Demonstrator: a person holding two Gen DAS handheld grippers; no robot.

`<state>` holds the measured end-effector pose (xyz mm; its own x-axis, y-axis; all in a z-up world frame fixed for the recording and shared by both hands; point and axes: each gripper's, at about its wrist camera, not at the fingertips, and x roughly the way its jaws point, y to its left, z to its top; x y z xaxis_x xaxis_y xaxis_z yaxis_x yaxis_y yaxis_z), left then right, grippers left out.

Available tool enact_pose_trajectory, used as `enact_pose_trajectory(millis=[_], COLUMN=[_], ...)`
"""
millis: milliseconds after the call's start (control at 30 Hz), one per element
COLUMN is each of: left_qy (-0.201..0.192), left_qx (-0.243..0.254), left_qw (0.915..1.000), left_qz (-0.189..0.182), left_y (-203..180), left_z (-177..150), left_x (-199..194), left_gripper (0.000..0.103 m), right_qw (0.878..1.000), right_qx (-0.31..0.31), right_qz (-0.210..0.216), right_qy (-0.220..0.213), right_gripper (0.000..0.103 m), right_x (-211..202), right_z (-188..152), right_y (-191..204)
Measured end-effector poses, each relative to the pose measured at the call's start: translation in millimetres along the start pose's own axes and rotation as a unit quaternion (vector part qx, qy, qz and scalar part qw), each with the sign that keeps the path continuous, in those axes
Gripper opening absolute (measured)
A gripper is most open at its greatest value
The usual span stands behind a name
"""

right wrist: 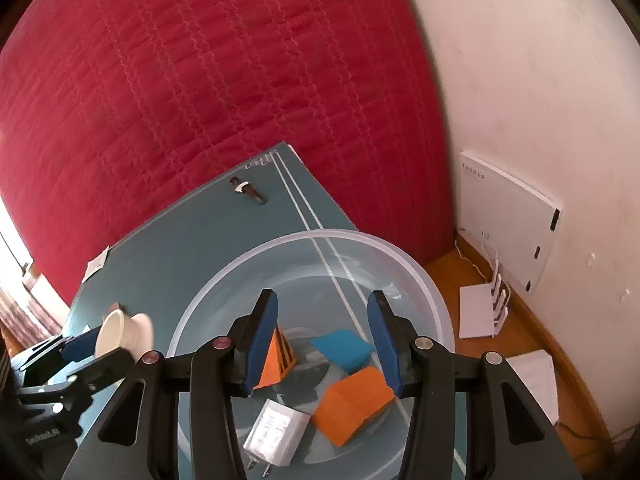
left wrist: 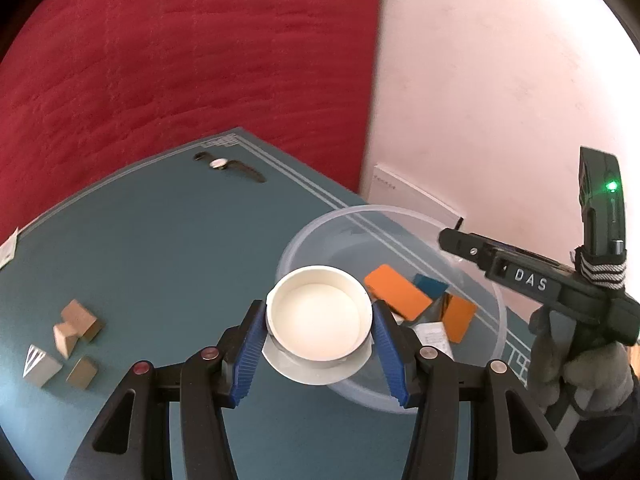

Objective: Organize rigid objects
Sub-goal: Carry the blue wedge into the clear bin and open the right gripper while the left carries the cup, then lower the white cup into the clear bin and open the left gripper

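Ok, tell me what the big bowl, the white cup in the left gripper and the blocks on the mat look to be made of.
Big bowl: translucent plastic, glossy; the mat's stripes show through its wall.
White cup: opaque, smooth, matte cream; probably plastic, possibly ceramic. The left gripper clamps its sides.
Blocks: likely unfinished wood, pale tan with flat, dull faces.

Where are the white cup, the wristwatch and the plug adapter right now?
white cup (left wrist: 319,320), left wrist view, on its inner bottom.
wristwatch (left wrist: 219,163), left wrist view, on its pale dial.
plug adapter (right wrist: 274,434), right wrist view, on its printed top face.
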<state>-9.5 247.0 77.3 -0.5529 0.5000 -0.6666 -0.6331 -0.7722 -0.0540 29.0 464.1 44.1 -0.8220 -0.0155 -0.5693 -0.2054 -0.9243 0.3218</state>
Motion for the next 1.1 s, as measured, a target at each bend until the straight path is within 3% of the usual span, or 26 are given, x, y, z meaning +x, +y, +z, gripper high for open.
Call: enact_pose_trajectory(millis=[200, 300, 567, 900, 1100], left_qy=[-0.007, -0.004, 0.007, 0.01, 0.007], left_qx=[0.013, 0.008, -0.018, -0.041, -0.057], left_qw=[0.9999, 0.9999, 0.9997, 0.9987, 0.997], left_qz=[-0.007, -0.007, 0.013, 0.029, 0.051], left_y=[-9.5, -6.6, 7.4, 20.6, 34.2], left_z=[11.8, 14.3, 1.8, -9.3, -15.5], left_x=[15.7, 21.9, 14.5, 7.3, 1.1], left_gripper=[0.058, 0.076, 0.076, 0.094, 0.097], right_qw=[1.0, 1.0, 1.0, 0.999, 0.999], right_qx=[-0.007, -0.008, -0.013, -0.033, -0.046], right_qz=[0.0, 0.001, 0.002, 0.003, 0.005], right_qy=[-0.004, -0.003, 0.002, 0.002, 0.006], right_gripper=[0.048, 0.049, 0.049, 0.054, 0.054], right_x=[-2.2, -1.7, -0.3, -2.0, -1.2], right_z=[-1.3, -1.8, -4.0, -9.6, -14.5], right_y=[4.6, 4.5, 8.0, 22.0, 33.1])
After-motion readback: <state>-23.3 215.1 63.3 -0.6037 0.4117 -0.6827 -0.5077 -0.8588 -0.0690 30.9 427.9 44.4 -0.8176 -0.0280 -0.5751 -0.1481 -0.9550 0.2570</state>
